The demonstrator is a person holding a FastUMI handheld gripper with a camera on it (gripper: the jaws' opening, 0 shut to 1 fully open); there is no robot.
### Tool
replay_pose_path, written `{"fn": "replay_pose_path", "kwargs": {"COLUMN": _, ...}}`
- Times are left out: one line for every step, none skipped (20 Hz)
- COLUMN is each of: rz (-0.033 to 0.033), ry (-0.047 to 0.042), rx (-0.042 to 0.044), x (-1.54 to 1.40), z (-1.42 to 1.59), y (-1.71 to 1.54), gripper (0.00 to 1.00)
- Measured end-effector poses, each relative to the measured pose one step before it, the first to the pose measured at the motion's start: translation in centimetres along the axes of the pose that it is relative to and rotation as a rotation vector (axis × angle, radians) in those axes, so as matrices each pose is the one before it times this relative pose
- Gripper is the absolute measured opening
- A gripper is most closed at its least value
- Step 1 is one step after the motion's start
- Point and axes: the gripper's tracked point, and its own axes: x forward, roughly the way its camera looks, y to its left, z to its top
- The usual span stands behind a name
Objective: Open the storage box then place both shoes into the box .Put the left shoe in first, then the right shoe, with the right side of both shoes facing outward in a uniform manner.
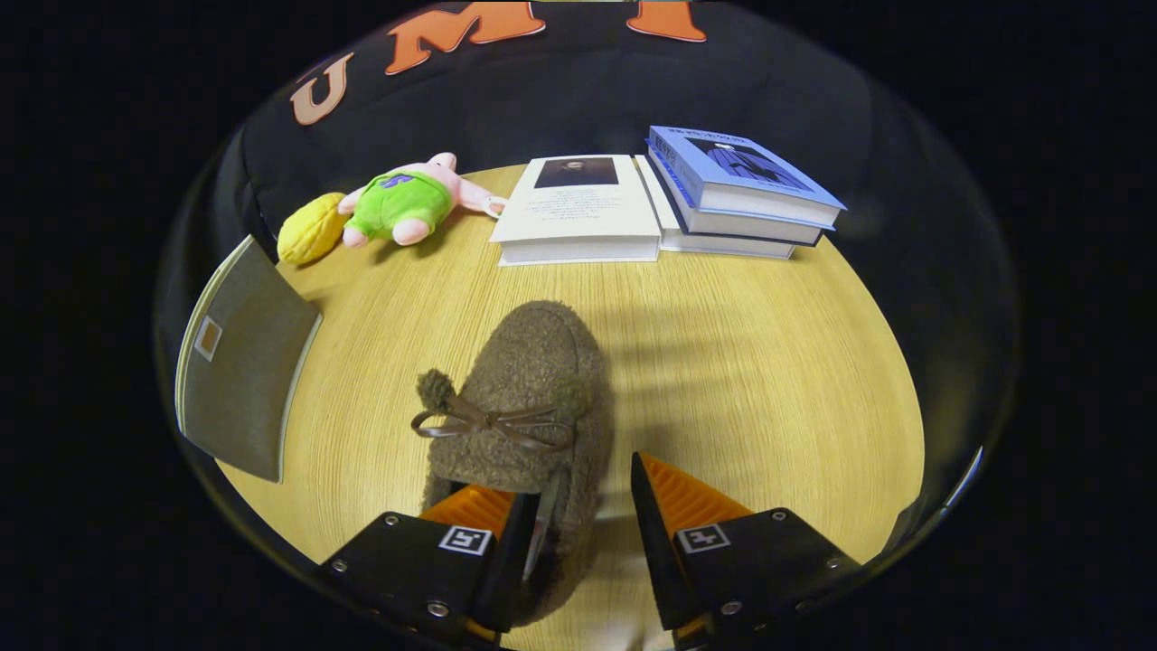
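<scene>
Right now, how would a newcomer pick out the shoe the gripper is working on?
Start at the round wooden table. Nearer than the books, the fuzzy brown slipper lies with its heel between the open gripper fingers. It alone has a thin leather bow and pom-pom; the plush pig is pink and green.

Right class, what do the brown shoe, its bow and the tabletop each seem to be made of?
Brown shoe: fuzzy fleece-like fabric, judging by its curly matte nap.
Bow: thin smooth cord, possibly leather or imitation; it has a slight sheen.
Tabletop: pale wood or wood-look laminate, with fine parallel grain lines.
The gripper is open, its fingers either side of the shoe's heel wall.
</scene>
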Motion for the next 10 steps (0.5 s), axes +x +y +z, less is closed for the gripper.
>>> {"fn": "replay_pose_path", "kwargs": {"rz": 0.01178, "ry": 0.00407, "rx": 0.01678, "x": 0.287, "z": -0.098, "y": 0.38, "gripper": 0.57}}
{"fn": "replay_pose_path", "kwargs": {"rz": 0.01023, "ry": -0.00072, "rx": 0.01451, "x": 0.181, "z": -0.002, "y": 0.276, "gripper": 0.51}}
{"fn": "replay_pose_path", "kwargs": {"rz": -0.00186, "ry": 0.00322, "rx": 0.01304, "x": 0.284, "z": 0.039, "y": 0.029, "gripper": 0.46}}
{"fn": "replay_pose_path", "kwargs": {"rz": -0.00684, "ry": 0.00144, "rx": 0.0079, "x": 0.202, "z": -0.086, "y": -0.046, "gripper": 0.4}}
{"fn": "replay_pose_path", "kwargs": {"rz": -0.01319, "ry": 0.00022, "rx": 0.00625, "x": 0.059, "z": 0.07, "y": -0.206, "gripper": 0.33}}
{"fn": "replay_pose_path", "kwargs": {"rz": -0.01519, "ry": -0.00257, "rx": 0.0068, "x": 0.06, "z": 0.132, "y": -0.251, "gripper": 0.27}}
{"fn": "replay_pose_path", "kwargs": {"rz": -0.01558, "ry": 0.00215, "rx": 0.00778, "x": -0.059, "z": 0.0, "y": -0.283, "gripper": 0.23}}
{"fn": "replay_pose_path", "kwargs": {"rz": -0.00556, "ry": 0.00667, "rx": 0.01351, "x": -0.064, "z": 0.013, "y": -0.168, "gripper": 0.12}}
{"fn": "replay_pose_path", "kwargs": {"rz": -0.00593, "ry": 0.01254, "rx": 0.01691, "x": -0.056, "z": -0.134, "y": 0.036, "gripper": 0.09}}
{"fn": "replay_pose_path", "kwargs": {"rz": 0.0034, "ry": 0.01829, "rx": 0.01975, "x": -0.311, "z": -0.228, "y": 0.171, "gripper": 0.05}}
